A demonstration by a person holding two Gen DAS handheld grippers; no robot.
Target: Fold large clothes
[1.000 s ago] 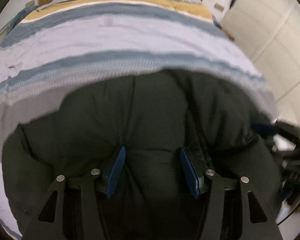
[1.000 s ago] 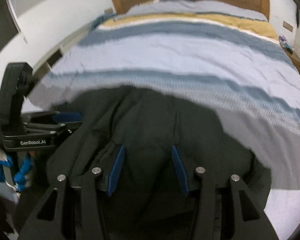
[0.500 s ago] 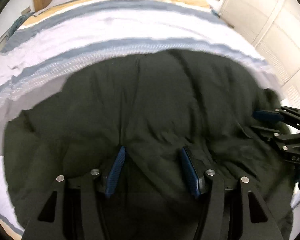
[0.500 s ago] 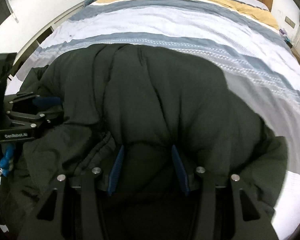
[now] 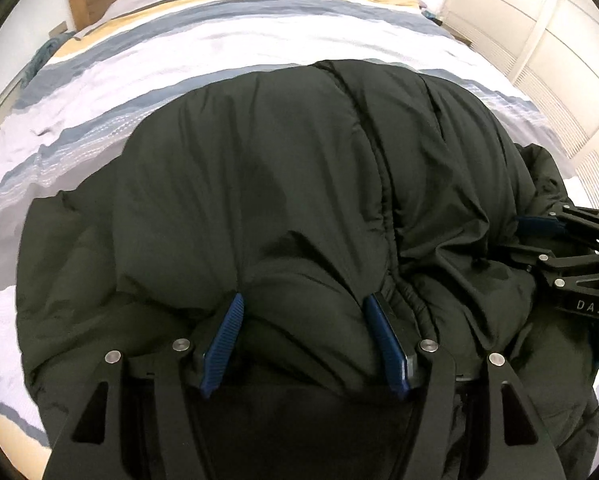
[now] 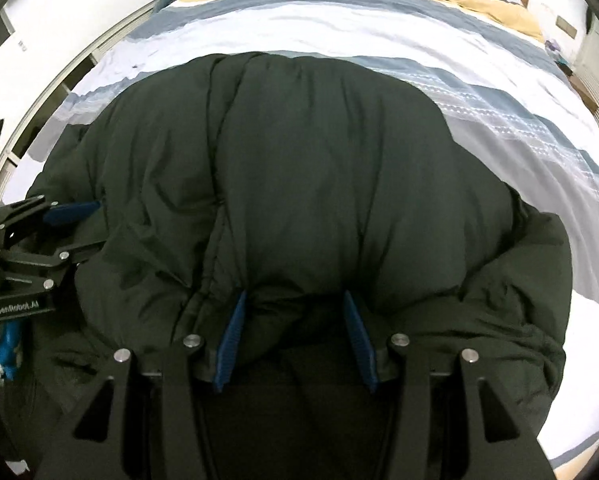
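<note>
Left wrist view: dark puffer jacket (image 5: 299,200) now spread further up the striped duvet (image 5: 179,52) than a second ago. Left gripper (image 5: 303,336) and right gripper (image 6: 293,334) each pinch a bunched hem fold; layout nearly done.

A dark green-black jacket (image 5: 299,184) is seen on a bedspread (image 5: 171,52) striped in white, grey-blue and mustard; blue pads (image 6: 231,336) are shown.
</note>
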